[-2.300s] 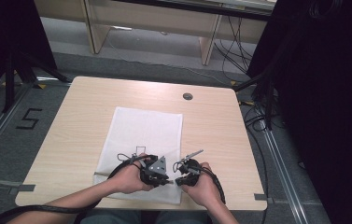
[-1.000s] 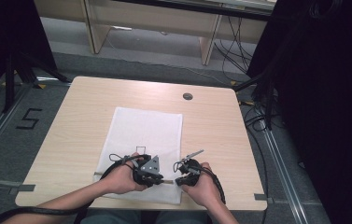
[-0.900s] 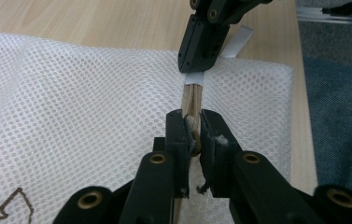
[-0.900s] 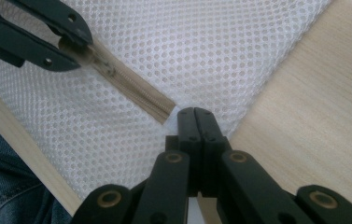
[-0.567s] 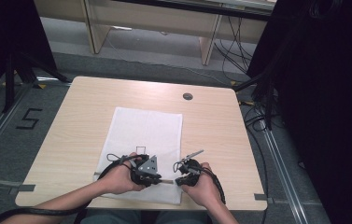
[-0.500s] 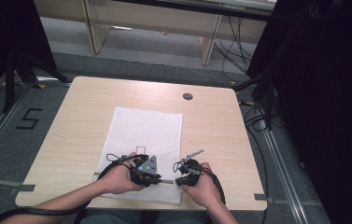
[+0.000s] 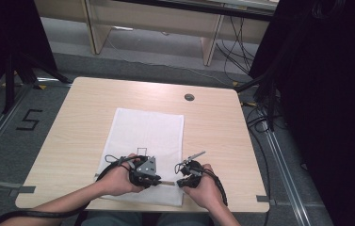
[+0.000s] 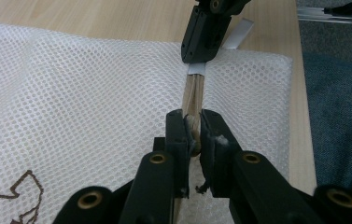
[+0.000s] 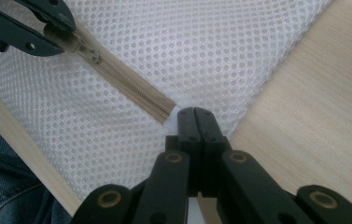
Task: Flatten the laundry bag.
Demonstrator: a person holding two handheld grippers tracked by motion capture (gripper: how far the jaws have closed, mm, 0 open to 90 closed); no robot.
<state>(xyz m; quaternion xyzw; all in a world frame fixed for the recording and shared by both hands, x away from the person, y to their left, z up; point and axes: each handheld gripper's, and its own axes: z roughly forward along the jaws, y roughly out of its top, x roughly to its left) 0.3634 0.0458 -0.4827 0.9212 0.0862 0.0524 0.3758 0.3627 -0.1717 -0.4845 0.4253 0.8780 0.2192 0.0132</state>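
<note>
A white mesh bag (image 7: 147, 132) lies flat on the wooden table (image 7: 81, 117), with a beige zipper (image 8: 193, 93) along its near edge. My left gripper (image 7: 158, 180) is shut on the zipper's slider (image 8: 193, 135). Just to its right, my right gripper (image 7: 179, 181) is shut on the bag's fabric at the zipper's end. In the right gripper view my own jaws (image 9: 194, 116) pinch the mesh beside the zipper (image 9: 131, 88) end. The left gripper (image 9: 47, 23) holds the slider farther up that strip. A short stretch of zipper runs taut between the two grippers.
A round cable hole (image 7: 189, 97) sits in the table's far side. The table's front edge (image 7: 222, 207) is right under my hands, with blue jeans (image 9: 5, 163) below it. Cables (image 7: 260, 117) lie on the floor at right, a taped "5" (image 7: 29, 120) at left.
About two seconds ago my left gripper stood slightly farther right; it has shifted a little left along the zipper. Over the last second neither hand has moved.
</note>
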